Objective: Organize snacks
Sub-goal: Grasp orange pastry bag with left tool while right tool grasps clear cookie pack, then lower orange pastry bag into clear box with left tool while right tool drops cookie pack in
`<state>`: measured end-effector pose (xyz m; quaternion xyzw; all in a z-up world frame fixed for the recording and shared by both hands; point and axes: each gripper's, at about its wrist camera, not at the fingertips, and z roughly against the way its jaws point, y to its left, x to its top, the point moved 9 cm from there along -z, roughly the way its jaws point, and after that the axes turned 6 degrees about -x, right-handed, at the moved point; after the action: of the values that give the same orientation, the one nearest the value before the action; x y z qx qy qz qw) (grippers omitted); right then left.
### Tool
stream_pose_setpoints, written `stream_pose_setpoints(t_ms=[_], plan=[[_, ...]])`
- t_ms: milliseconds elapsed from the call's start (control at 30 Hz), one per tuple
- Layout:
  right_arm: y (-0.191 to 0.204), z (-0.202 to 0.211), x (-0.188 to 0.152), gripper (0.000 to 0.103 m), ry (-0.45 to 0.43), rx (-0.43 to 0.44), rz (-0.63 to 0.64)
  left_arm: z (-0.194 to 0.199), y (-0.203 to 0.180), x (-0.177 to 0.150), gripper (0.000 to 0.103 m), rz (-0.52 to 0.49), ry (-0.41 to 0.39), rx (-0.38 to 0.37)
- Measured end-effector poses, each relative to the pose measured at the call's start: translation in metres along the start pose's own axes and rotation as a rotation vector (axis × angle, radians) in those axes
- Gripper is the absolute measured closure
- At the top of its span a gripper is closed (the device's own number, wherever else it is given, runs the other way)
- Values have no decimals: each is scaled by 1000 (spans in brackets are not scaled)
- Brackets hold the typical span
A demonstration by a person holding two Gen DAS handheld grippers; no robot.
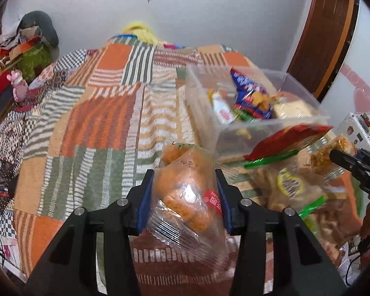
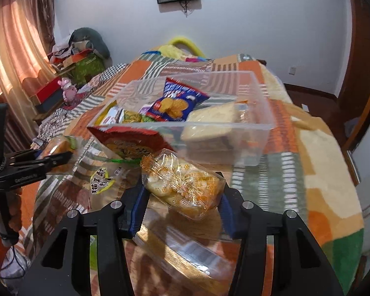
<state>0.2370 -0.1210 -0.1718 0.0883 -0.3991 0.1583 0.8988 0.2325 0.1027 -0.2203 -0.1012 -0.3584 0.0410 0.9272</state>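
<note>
My left gripper [image 1: 183, 194] is shut on a clear bag of orange buns [image 1: 185, 192], held above the bed. My right gripper [image 2: 182, 197] is shut on a clear gold-printed packet of pastries [image 2: 182, 185]; the packet also shows in the left wrist view [image 1: 333, 153]. A clear plastic bin [image 2: 254, 133], also in the left wrist view [image 1: 305, 119], stands on the bed ahead and holds a blue cracker bag [image 2: 177, 103], a pale cake block [image 2: 212, 120] and other snacks. A red snack bag [image 2: 130, 140] with a green clip leans at its near left corner.
A patchwork blanket [image 1: 91, 123] covers the bed. A beige bag with a yellow label [image 2: 106, 177] lies near the bin. Cluttered boxes and a pink toy [image 2: 69, 91] stand at the left by curtains. A wooden door frame [image 1: 328, 29] is at the right.
</note>
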Motion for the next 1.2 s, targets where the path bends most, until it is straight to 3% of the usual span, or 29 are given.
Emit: stream_pose_setpoints(t_ms=[367, 700, 933, 1200], plan=[[-26, 36, 42, 56, -126, -44, -18, 30, -35, 54, 57, -33, -119, -49], [-21, 22, 90, 56, -191, -50, 19, 6, -51, 101, 56, -37, -146, -63], [-18, -17, 107, 56, -152, -62, 29, -33, -46, 119, 56, -20, -116, -40], [-23, -65, 106, 56, -47, -59, 22, -77, -45, 127, 56, 6, -41, -54]])
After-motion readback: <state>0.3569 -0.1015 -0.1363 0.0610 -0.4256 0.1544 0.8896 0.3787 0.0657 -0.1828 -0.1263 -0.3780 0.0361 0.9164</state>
